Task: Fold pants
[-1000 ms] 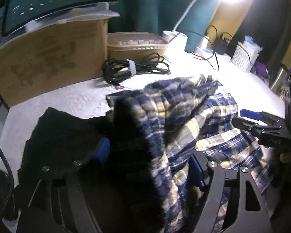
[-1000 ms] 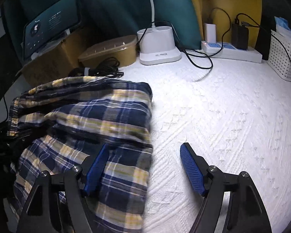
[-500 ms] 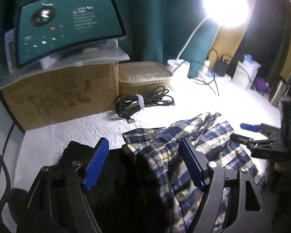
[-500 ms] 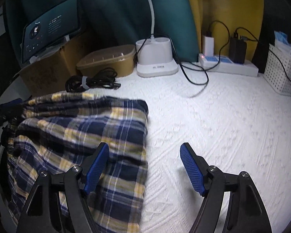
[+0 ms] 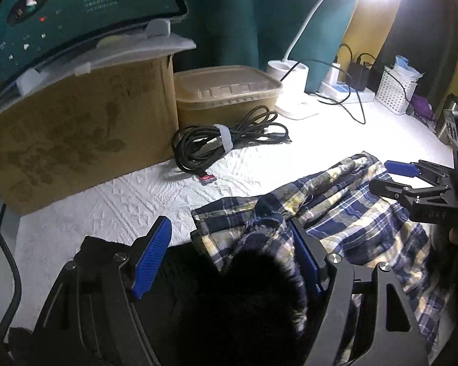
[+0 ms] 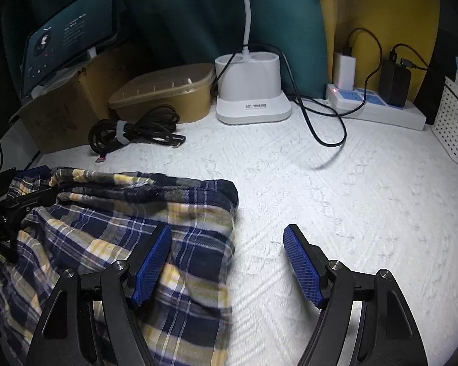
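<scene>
— While both claws stand wide apart, what do they hold?
— Neither grips anything. The left gripper [image 5: 229, 259] hangs over a dark garment [image 5: 192, 274] and a bunched edge of the plaid pants [image 6: 122, 238]; the right gripper [image 6: 227, 262] straddles the pants' right edge and bare white bedding [image 6: 336, 198].
— Where do the pants lie?
— Folded in a heap on the bedding, nearest the claws. Beyond them lie a coiled cable [image 5: 226, 143], a lidded tub [image 5: 226, 91], a cardboard box [image 5: 76, 128] and a lamp base [image 6: 250, 91].
</scene>
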Tool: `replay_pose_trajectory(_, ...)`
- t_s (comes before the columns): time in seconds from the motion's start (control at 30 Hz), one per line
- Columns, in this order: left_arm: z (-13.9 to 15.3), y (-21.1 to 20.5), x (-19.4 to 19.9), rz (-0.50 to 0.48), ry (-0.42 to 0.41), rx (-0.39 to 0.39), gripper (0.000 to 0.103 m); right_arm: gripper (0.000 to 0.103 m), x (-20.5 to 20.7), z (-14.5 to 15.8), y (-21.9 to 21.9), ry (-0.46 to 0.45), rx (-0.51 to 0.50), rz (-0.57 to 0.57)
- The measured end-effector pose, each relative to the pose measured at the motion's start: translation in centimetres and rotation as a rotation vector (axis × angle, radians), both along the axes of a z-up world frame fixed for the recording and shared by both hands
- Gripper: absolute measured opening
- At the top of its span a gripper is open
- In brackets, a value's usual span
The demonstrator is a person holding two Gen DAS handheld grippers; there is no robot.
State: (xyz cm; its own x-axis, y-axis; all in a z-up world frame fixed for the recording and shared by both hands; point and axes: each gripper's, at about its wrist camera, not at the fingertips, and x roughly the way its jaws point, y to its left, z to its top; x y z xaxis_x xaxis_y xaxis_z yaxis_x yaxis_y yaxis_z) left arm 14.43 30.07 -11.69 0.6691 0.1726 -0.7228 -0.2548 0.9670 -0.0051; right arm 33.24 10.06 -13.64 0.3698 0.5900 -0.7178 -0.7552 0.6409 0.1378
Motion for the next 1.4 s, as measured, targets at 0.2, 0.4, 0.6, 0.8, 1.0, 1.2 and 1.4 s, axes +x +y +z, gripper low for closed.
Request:
replay_pose_trajectory(0.2, -0.9, 1.4, 0.8, 0.007, 0.005, -0.038, 0.076, 0.077, 0.9, -0.8, 0.1, 0.036, 0.002, -0.014)
replay_pose_trajectory(0.4, -0.3, 1.8, 0.6, 0.023, 0.005, -0.074, 0.076, 0.078, 1.1, -1.0, -0.2, 0.042, 0.007, -0.031)
replay_pose_trajectory(0.6, 1.9, 1.1, -1.8, 0.043, -0.075, -0.143, 0.076, 0.078, 0.8, -0.8, -1.8, 0.031, 0.006, -0.079)
replay_pose_trajectory(0.8, 2.7, -1.1, -4.1, 0.016, -0.087, -0.141, 0.076, 0.078, -0.8, -0.1, -3.0, 0.013, 0.01, -0.083)
replay_pose_trajectory(1.0, 1.8, -3.1, -6.2, -0.011, -0.079, -0.19, 0.076, 0.078, -2.7, 0.2, -3.5, 0.016, 0.018, -0.062)
replay_pose_trajectory(1.2, 0.0, -4.2, -7.2, -0.006, -0.035, -0.189, 0.076, 0.078, -4.9, 0.0, -3.8, 0.002, -0.004, -0.033)
replay_pose_trajectory(1.4, -1.0, -4.3, -8.4, 0.021, -0.014, -0.157, 0.076, 0.078, -6.5, -0.7, -4.7, 0.004, -0.034, -0.027)
